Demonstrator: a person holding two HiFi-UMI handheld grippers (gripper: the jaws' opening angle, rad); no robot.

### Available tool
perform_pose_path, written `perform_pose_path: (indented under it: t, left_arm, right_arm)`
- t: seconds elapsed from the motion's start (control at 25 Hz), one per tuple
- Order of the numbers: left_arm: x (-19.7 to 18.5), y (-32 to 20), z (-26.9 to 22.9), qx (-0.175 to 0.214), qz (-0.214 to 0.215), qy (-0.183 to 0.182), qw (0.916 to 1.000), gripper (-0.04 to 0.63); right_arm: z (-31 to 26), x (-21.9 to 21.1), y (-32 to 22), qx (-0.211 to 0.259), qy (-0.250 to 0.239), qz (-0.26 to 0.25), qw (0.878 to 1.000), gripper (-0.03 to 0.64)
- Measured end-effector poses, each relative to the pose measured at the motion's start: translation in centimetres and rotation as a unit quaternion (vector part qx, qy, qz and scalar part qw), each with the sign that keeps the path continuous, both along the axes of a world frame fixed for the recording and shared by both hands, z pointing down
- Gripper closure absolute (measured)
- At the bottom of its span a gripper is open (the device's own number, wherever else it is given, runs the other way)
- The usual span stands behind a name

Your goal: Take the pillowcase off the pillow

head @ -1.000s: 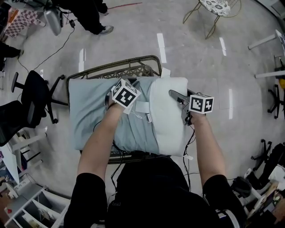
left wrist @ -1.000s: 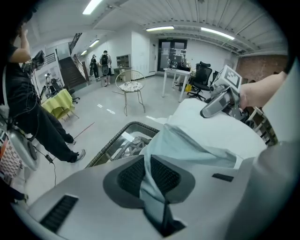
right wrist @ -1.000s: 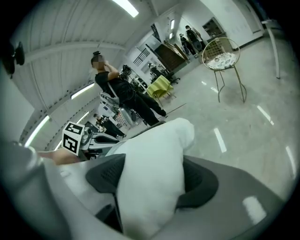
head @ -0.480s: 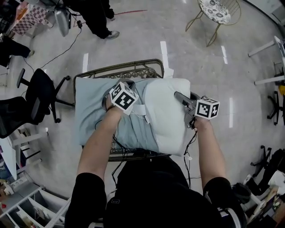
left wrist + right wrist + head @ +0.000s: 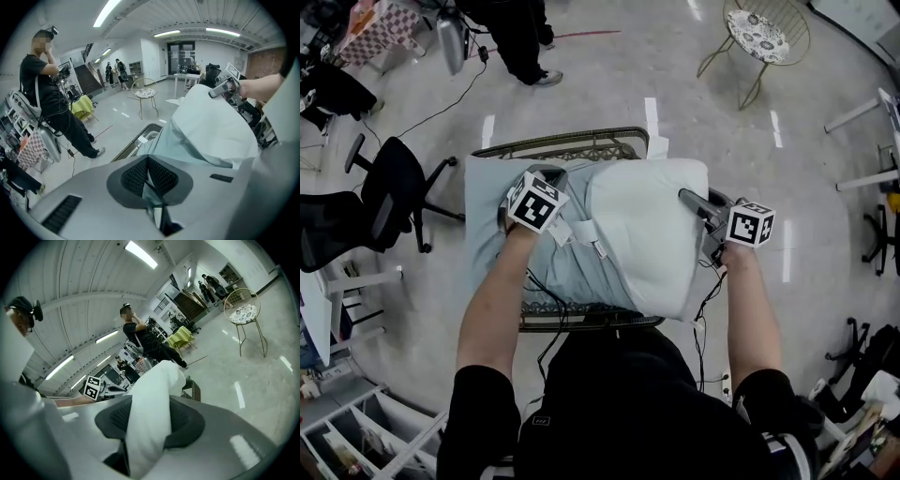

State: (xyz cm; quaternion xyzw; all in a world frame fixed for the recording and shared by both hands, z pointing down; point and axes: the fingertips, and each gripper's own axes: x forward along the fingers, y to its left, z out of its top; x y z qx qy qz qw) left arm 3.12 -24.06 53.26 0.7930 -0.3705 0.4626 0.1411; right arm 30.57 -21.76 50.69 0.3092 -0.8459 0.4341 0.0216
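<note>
A white pillow lies on a wire seat, its left part still inside a pale blue-grey pillowcase. My left gripper is shut on a fold of pillowcase fabric near the case's open edge; a thin strip of cloth runs between its pads. My right gripper holds the pillow's bare right edge. Its jaws are closing, with a thick white fold of pillow pinched between them. In the left gripper view the pillow rises at right, with the right gripper behind it.
The pillow rests on a dark wire-frame seat. A black office chair stands to the left, a round wire chair at the far right. A person's legs stand at the top. Cables hang at the seat's front.
My left gripper has moved left with the pillowcase, and more white pillow shows. My right gripper has shifted slightly right on the pillow's edge.
</note>
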Motion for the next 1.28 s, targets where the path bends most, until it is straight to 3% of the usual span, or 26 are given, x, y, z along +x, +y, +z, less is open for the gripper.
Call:
perform_pose_path:
  t: [0.32,0.52,0.72,0.88,1.08,1.2,1.28]
  left_arm:
    - [-1.1,0.6,-1.2,0.016,-0.040,0.046,0.9980,0.588]
    - [-0.2,0.8,1.9,0.007,-0.046,0.049,0.9977,0.577]
    - [-1.3,-0.2,3.0,0.013,-0.084,0.057,0.9948,0.485]
    - [-3.1,-1.8,4.0,0.012,-0.107,0.051,0.9929,0.474]
    - [-4.4,-2.9,7.5,-0.035,-0.111,0.030,0.9927,0.448]
    - [-4.8,-3.1,9.1,-0.058,-0.118,0.030,0.9908,0.423]
    - [-5.1,-3.4,9.3,-0.059,-0.118,0.022,0.9910,0.441]
  right_arm:
    - [0.6,-1.9,-1.2,0.019,0.038,-0.003,0.999,0.422]
    - [4.7,-1.5,-1.6,-0.019,0.076,0.035,0.996,0.364]
    - [7.7,1.2,-1.3,-0.061,0.091,0.069,0.992,0.311]
    - [8.4,2.7,-1.0,-0.069,0.109,0.080,0.988,0.308]
    - [9.4,2.0,-1.4,-0.087,0.098,0.074,0.989,0.269]
    - [10.9,0.6,-1.9,-0.098,0.132,0.071,0.984,0.169]
    - [11.9,-0.8,-2.4,-0.109,0.156,0.068,0.979,0.147]
